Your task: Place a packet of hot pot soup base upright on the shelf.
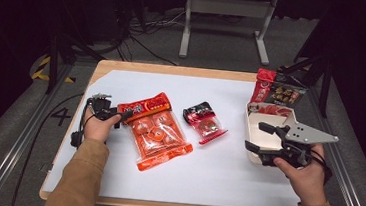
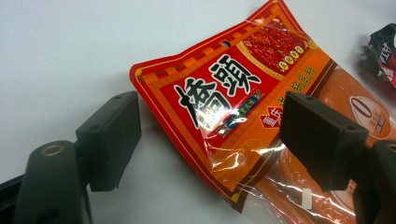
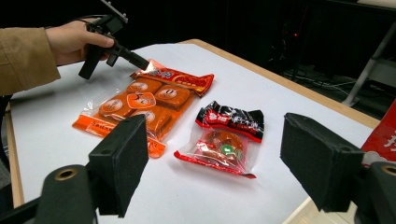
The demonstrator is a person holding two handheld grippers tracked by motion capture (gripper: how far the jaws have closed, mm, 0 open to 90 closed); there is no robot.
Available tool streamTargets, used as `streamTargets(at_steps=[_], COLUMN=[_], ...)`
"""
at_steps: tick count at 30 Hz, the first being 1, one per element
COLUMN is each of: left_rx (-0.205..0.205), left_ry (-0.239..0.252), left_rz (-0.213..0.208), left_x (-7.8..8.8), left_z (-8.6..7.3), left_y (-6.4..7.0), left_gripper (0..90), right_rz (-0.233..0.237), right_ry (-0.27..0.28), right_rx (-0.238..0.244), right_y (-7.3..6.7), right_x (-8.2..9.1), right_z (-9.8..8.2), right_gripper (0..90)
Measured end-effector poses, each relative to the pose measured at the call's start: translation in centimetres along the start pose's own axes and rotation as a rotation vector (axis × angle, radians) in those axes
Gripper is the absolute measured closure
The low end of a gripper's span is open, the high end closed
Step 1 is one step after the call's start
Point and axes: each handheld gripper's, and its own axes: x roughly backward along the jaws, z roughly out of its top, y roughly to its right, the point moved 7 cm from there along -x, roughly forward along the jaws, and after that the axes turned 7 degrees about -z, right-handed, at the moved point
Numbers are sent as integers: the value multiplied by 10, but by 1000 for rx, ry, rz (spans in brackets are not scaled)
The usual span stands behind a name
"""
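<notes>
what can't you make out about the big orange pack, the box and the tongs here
- Big orange pack: left gripper view, lower end cut off by the frame edge and the tong pad.
- White box: high view, inside partly hidden by the right tongs; contents unclear.
- Left tongs: high view, too small to tell whether they touch the pack.
- Pack lettering: high view, too small.

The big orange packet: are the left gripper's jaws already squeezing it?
No: in the left gripper view the orange packet lies between the open jaws of the left gripper, untouched by either.
</notes>
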Motion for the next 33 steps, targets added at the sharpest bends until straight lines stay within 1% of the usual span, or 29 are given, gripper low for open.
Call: streamTargets(at_steps=[2,3,4,6,9,10,11,13,15,17,19,21,22,25,27,28,29,30,31,33], left_rx=[9,2,14,20,11,14,23,12,15,14,10,21,19,7,-28,-51,-51,-67,-75,-108], left_ry=[-7,-9,-9,-10,-12,-8,3,12,17,10,0,7,11,4,-1,-5,-5,0,-1,0], left_rz=[-7,-7,-21,-33,-37,-48,-63,-72,-84,-82,-72,-62,-61,-39,-12,-2,-2,-16,-15,-2], left_x=[-2,-3,-4,-6,-6,-6,-7,-6,-7,-10,-13,-13,-14,-13,-11,-9,-9,-5,-4,-1], left_z=[-1,-1,-2,-2,-2,-2,-1,0,1,0,-2,-1,-1,-1,0,0,0,3,4,6], left_y=[0,-1,0,1,1,2,3,5,6,6,4,3,2,2,1,2,2,8,9,13], left_gripper=[237,241,253,272,310,310,330,363,386,395,416,490,515,626,708,781,848,882,893,899], right_rz=[0,1,1,0,0,0,0,1,2,3,3,5,5,4,6,7,9,6,3,1], right_ry=[-3,-3,-3,-3,-4,-4,-3,-5,-6,-8,-7,-8,-8,-10,-12,-16,-18,-23,-28,-32], right_rx=[-3,-3,-3,-4,-4,-4,-1,-2,-2,2,-2,0,0,-2,-4,-6,-7,-10,-13,-13], right_y=[0,0,0,0,0,0,0,0,-1,-1,-2,-2,-2,-1,-1,-1,0,1,1,2], right_x=[0,0,0,0,0,0,-1,-1,-2,-2,-1,-1,0,-1,-2,-3,-3,-4,-5,-5], right_z=[0,0,0,-1,-1,-1,-1,-2,-2,-2,-1,-1,-1,-2,-3,-4,-5,-6,-7,-8], right_gripper=[242,242,242,242,242,242,243,243,242,242,242,241,241,241,240,239,239,240,244,244])
